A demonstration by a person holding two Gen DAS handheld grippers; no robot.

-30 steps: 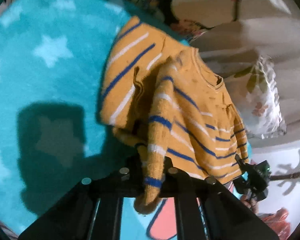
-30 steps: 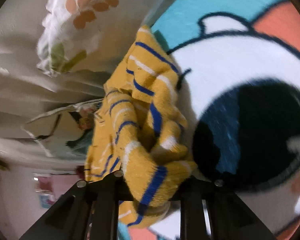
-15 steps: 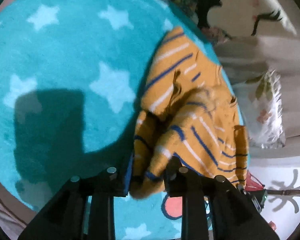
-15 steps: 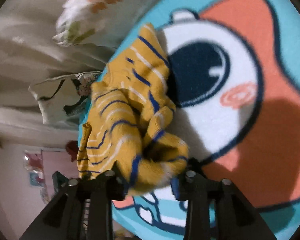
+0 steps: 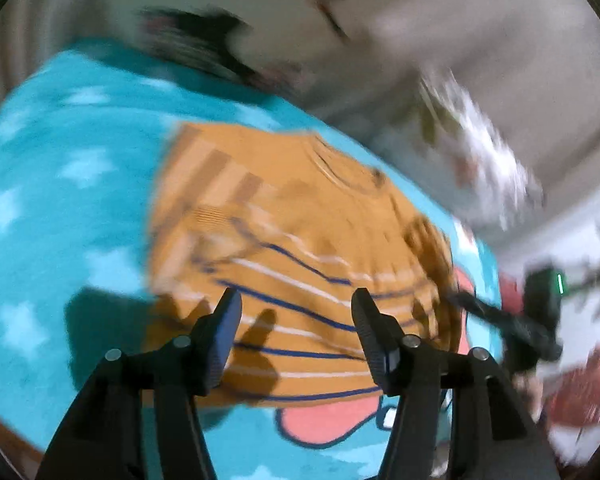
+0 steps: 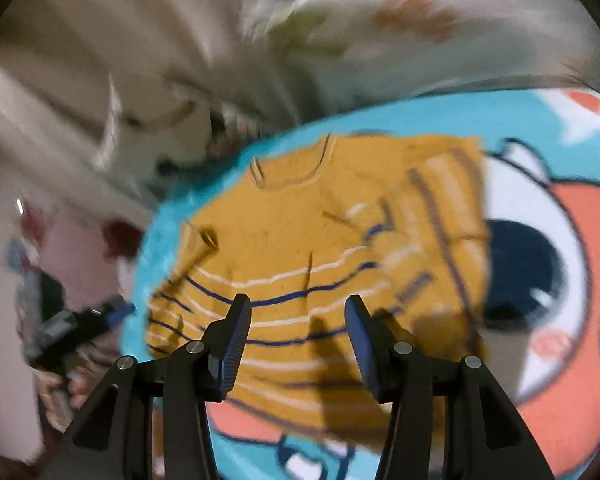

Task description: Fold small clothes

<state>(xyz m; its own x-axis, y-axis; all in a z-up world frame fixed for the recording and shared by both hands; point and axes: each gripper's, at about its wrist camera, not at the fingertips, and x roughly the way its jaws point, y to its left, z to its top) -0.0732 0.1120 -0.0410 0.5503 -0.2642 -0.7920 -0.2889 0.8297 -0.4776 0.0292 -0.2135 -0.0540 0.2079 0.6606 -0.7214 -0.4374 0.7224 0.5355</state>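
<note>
A small mustard-yellow sweater [image 5: 300,240] with blue and white stripes lies flat on a turquoise rug [image 5: 60,208], neckline away from me, both sleeves folded in over its body. My left gripper [image 5: 296,300] hovers above the sweater's lower part, its jaws opening with nothing between them. In the right wrist view the same sweater [image 6: 300,240] lies below my right gripper [image 6: 298,306], whose jaws are also opening and hold nothing. Both views are motion-blurred.
The rug [image 6: 560,280] bears white stars and a cartoon face with a dark eye and orange patches. Beige bedding [image 5: 460,60] and a floral pillow [image 6: 380,24] lie beyond it. The other gripper [image 5: 540,312] shows at the right edge of the left wrist view.
Both grippers have let go of the sleeve cuffs they held and lifted away. The sleeves now lie folded on the sweater, which rests flat. Both views have rolled.
</note>
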